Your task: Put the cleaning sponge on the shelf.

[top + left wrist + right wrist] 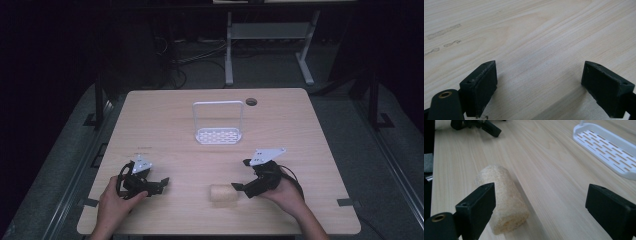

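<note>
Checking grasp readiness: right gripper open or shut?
Open. The right gripper has its jaws spread wide, the loofah roll lying beside one jaw, ungripped.

A white plastic rack (218, 125) with holes stood on the light wooden table (165, 115), near a small round hole (251, 101).

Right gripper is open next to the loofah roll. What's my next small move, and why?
Probably shift the right gripper sideways until the loofah roll sits between its jaws, then close. The jaws stand wide open, but the roll lies by one jaw rather than centred. The left gripper waits open, apart.
</note>
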The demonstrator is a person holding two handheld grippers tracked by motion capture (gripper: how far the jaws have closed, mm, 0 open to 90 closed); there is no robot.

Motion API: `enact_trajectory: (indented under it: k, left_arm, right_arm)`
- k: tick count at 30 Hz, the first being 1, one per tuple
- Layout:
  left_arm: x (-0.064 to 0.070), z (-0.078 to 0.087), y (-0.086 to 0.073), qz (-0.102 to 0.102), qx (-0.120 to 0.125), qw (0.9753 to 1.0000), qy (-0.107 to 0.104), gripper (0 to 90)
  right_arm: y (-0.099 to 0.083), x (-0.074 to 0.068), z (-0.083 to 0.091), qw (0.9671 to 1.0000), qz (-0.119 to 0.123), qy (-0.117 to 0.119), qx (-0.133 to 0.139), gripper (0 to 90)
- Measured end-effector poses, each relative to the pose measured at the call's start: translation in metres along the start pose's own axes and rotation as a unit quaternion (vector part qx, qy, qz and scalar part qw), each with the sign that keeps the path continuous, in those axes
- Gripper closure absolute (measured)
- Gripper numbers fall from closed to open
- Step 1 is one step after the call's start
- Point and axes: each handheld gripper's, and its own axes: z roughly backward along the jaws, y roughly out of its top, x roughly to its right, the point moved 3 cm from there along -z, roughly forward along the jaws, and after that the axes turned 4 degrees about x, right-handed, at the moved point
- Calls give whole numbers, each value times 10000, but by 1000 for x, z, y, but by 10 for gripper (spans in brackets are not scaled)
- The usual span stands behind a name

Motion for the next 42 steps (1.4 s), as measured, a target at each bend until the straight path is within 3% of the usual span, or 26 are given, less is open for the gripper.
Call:
enact_trajectory:
  k: [17,28,42]
  left_arm:
    - [0,0,0,0,0,10000,0,127]
    - [0,0,0,-3,-1,10000,-2,127]
    - [0,0,0,0,-1,10000,-2,127]
  right_arm:
    - [9,-15,-20,9992,169,340,-102,91]
    - [7,-25,-29,9975,270,617,-204,91]
    - [0,-32,-41,9952,439,747,-459,93]
